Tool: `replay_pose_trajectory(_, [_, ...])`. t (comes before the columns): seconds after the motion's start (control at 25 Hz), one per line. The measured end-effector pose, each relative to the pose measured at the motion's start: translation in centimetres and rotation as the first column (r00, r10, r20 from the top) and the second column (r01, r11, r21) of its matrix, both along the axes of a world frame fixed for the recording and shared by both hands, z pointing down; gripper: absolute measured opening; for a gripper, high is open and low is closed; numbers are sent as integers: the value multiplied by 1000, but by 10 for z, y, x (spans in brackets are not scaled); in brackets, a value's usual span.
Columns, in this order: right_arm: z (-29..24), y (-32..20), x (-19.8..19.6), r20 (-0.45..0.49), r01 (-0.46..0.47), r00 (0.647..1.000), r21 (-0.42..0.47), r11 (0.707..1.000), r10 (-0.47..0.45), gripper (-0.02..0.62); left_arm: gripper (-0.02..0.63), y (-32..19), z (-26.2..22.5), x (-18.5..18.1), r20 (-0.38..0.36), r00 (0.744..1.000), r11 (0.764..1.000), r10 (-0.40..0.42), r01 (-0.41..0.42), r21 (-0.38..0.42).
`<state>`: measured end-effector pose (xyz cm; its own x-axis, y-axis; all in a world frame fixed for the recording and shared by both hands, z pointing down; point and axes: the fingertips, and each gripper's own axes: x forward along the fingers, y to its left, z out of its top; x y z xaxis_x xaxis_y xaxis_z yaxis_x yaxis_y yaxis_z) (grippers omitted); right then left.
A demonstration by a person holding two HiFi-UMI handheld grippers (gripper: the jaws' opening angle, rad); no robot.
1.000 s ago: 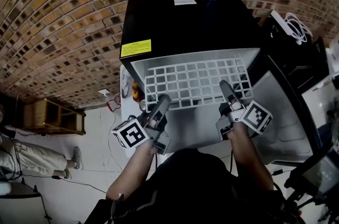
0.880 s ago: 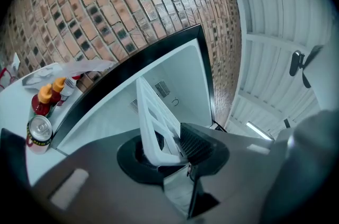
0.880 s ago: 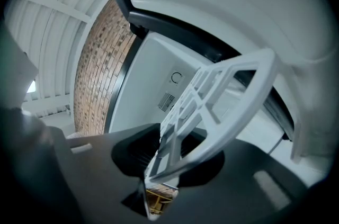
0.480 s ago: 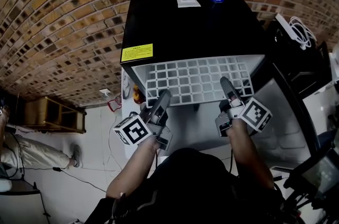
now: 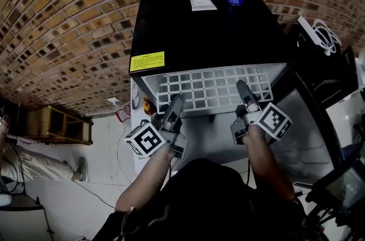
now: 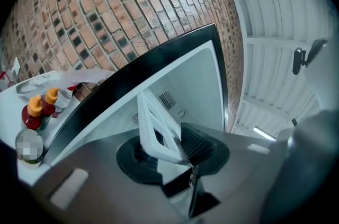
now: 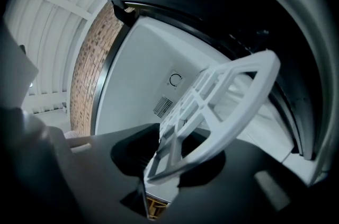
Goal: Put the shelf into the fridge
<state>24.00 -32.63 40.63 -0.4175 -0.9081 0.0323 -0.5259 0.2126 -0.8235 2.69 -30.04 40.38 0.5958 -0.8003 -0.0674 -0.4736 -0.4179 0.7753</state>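
White plastic grid shelf, lying flat and level, with its rear part already under the top of the black fridge and its front rows sticking out toward me. Its long axis runs side to side across the fridge opening, so the way in is straight ahead, away from my body.

My left tool is clamped on the front rim near the shelf's left corner. My right tool is on the same rim near the right corner; its jaws are opening, with the rim between the pads and touching them. Both tools sit behind the shelf and point forward into the white fridge interior, about equally near it.

I judge that the next move is an even forward push so the shelf does not skew. The open door stands to the right.
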Motion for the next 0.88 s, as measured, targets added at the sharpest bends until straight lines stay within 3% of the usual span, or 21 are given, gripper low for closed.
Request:
replay_pose_trajectory(0.12, [3,-2,2,5,-25,1000,-39,999,25,120,100,-4,-2,0,12,1000,1000,-13,13,-6])
replay_pose_trajectory(0.24, [-2,-8,0,0,-11,1000,2,1000,11,120,100,-8,-3,-2,11,1000,1000,-28,28,-6])
replay_pose_trajectory(0.44, [-3,-16,-1,-5,-18,1000,1,1000,18,120,100,-13,0,1,-28,999,999,-30,29,-28])
replay_pose_trajectory(0.64, [-3,-23,1,-15,-22,1000,5,1000,22,123,103,-23,-3,-2,2,997,997,-74,74,-12])
replay_pose_trajectory(0.88, [-3,-36,-1,-18,-19,1000,7,1000,19,123,106,-34,-1,-1,-17,995,994,-103,102,-23])
